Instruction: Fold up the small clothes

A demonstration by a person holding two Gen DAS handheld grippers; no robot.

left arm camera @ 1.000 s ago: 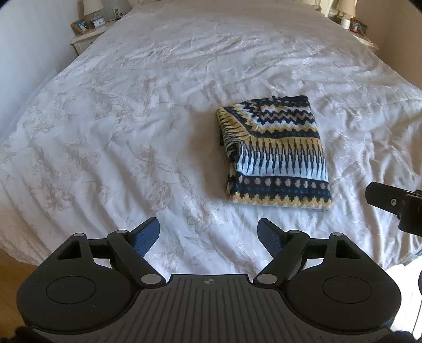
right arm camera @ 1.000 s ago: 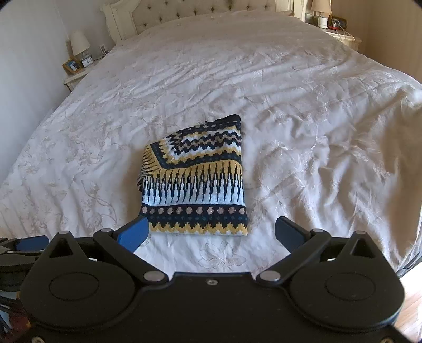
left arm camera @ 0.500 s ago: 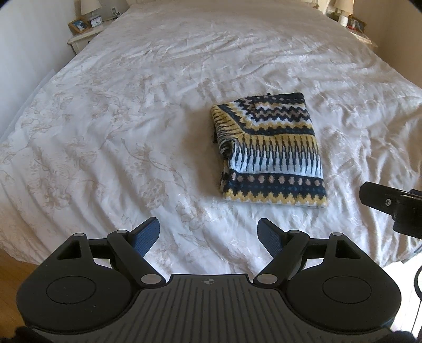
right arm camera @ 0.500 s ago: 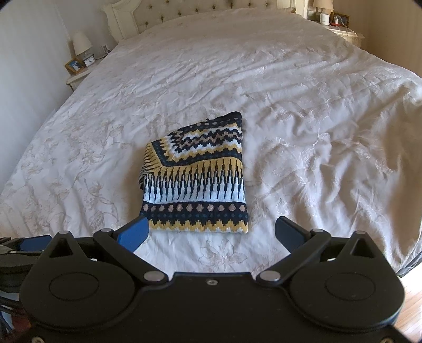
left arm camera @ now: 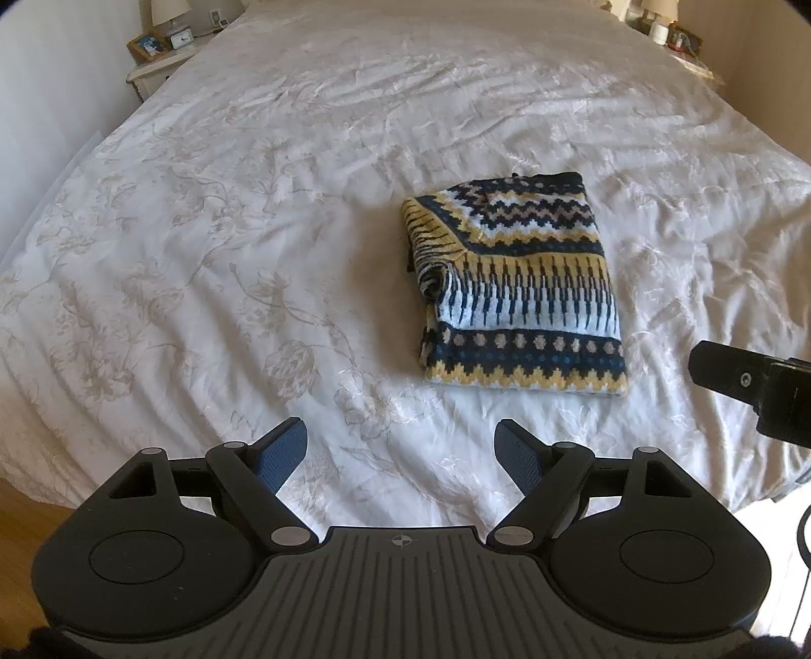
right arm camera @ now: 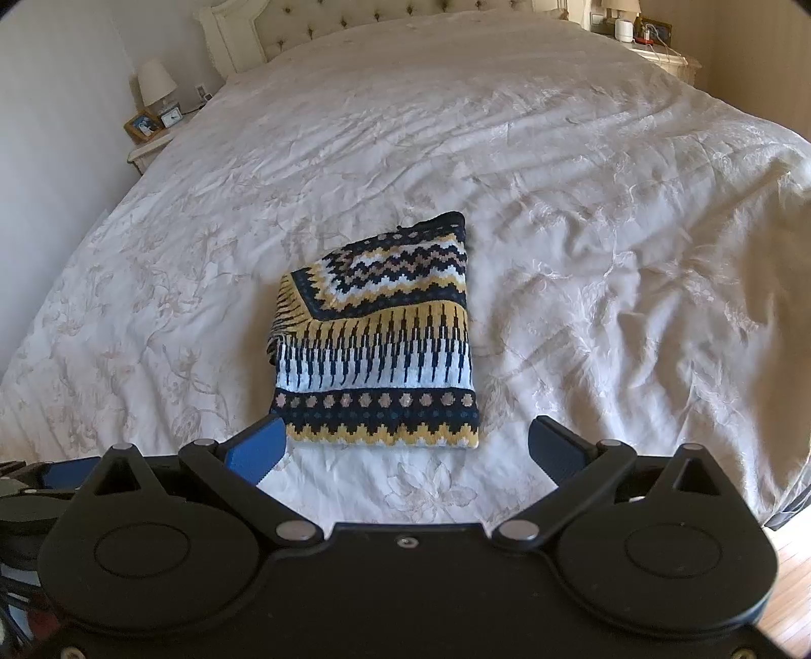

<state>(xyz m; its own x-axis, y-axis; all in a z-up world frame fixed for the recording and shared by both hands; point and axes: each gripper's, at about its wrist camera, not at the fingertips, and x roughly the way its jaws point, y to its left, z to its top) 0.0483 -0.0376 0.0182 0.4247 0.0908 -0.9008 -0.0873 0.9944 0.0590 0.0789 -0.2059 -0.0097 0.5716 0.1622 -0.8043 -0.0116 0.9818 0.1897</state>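
Note:
A small knitted sweater [left arm camera: 522, 294] in navy, yellow and white patterns lies folded into a neat rectangle on the white bedspread [left arm camera: 228, 253]. My left gripper [left arm camera: 400, 451] hangs open over the bed's near edge, to the left of and nearer than the sweater, with nothing between its blue pads. In the right wrist view the same folded sweater [right arm camera: 380, 350] lies just beyond my right gripper [right arm camera: 405, 446], which is open and empty, its left pad close to the sweater's near left corner. The tip of the right gripper also shows at the left wrist view's right edge.
The wide bedspread [right arm camera: 608, 228] has embroidered flowers and light wrinkles. A nightstand [right arm camera: 152, 137] with a lamp, clock and photo frame stands at the far left, another nightstand [right arm camera: 654, 45] at the far right. Wooden floor [left arm camera: 20, 512] lies below the bed's near edge.
The sweater sits slightly more to the left in the left wrist view than a second ago. Both grippers stay open and empty.

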